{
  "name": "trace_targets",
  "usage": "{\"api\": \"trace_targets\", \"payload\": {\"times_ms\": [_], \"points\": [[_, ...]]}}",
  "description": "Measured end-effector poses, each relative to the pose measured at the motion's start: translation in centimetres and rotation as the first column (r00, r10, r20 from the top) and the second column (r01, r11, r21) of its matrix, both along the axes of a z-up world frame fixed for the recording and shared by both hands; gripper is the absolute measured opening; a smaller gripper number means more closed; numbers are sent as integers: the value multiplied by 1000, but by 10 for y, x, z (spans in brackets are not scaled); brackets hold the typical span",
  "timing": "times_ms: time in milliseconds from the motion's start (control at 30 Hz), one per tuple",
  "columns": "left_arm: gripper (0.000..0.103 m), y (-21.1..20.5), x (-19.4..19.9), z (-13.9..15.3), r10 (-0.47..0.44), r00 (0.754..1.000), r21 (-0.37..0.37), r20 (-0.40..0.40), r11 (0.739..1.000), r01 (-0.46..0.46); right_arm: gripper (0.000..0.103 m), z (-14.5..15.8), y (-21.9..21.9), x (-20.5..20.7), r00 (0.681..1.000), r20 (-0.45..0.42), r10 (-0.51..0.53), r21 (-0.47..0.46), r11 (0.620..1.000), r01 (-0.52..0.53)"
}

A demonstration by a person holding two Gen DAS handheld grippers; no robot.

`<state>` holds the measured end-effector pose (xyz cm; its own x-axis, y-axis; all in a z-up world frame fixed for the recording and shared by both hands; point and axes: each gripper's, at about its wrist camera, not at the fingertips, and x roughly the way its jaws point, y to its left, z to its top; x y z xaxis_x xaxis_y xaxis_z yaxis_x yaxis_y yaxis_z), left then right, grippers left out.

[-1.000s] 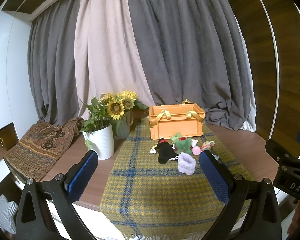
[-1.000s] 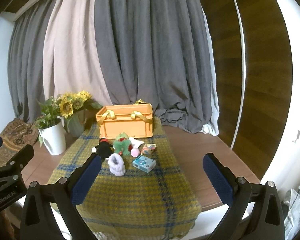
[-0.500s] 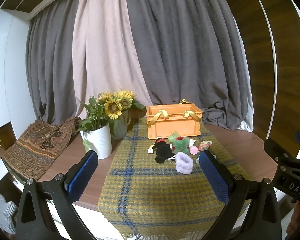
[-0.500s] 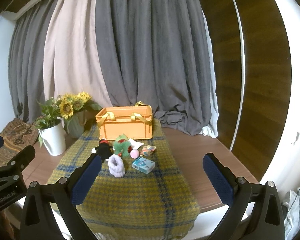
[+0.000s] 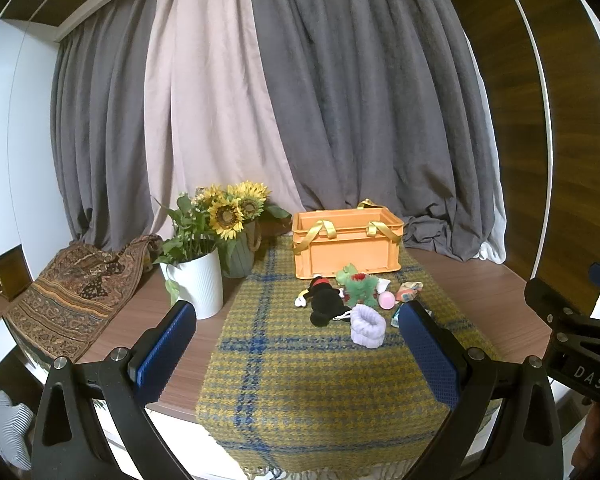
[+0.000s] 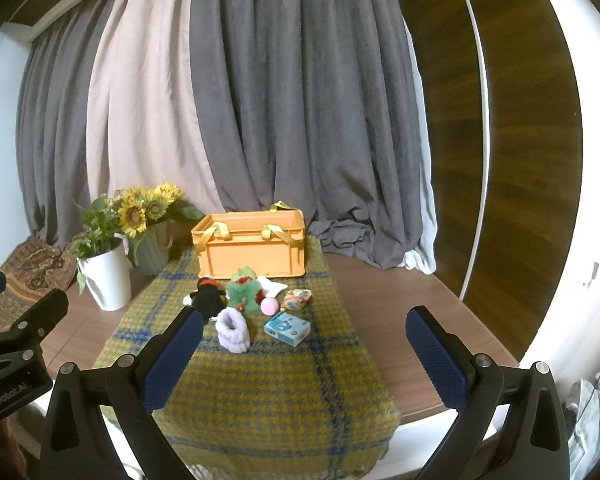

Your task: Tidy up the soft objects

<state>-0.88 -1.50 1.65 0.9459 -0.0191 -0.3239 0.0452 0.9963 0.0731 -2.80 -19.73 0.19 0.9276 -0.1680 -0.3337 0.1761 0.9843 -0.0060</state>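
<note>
An orange crate (image 5: 346, 244) (image 6: 252, 246) with yellow handles stands at the back of a yellow-and-blue plaid cloth (image 5: 300, 368) (image 6: 260, 376). In front of it lie a black plush (image 5: 325, 305) (image 6: 209, 297), a green plush (image 5: 358, 289) (image 6: 243, 289), a lilac fuzzy roll (image 5: 367, 326) (image 6: 233, 330), a pink ball (image 5: 387, 300) (image 6: 269, 305), a patterned pouch (image 6: 296, 298) and a blue packet (image 6: 287, 329). My left gripper (image 5: 296, 344) and right gripper (image 6: 304, 346) are open and empty, held well short of the toys.
A white pot of greenery (image 5: 194, 280) (image 6: 106, 276) and a green vase of sunflowers (image 5: 238, 240) (image 6: 150, 240) stand left of the cloth. A patterned fabric (image 5: 72, 292) drapes the table's left end. Grey curtains hang behind. Bare wood table (image 6: 400, 300) lies on the right.
Both views have shifted slightly: the table and toys sit a little lower and closer in frame. Both grippers stay open. Nothing on the table has moved.
</note>
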Motion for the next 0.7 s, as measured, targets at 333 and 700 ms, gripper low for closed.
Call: {"api": "trace_targets", "payload": {"times_ms": [333, 700], "points": [[103, -3, 0, 0, -5, 1000, 0, 5, 1000, 5, 103, 0, 3, -1, 1000, 0, 1, -3, 1000, -1], [103, -4, 4, 1, -9, 1000, 1, 6, 1000, 9, 103, -1, 5, -2, 1000, 1, 1, -4, 1000, -1]]}}
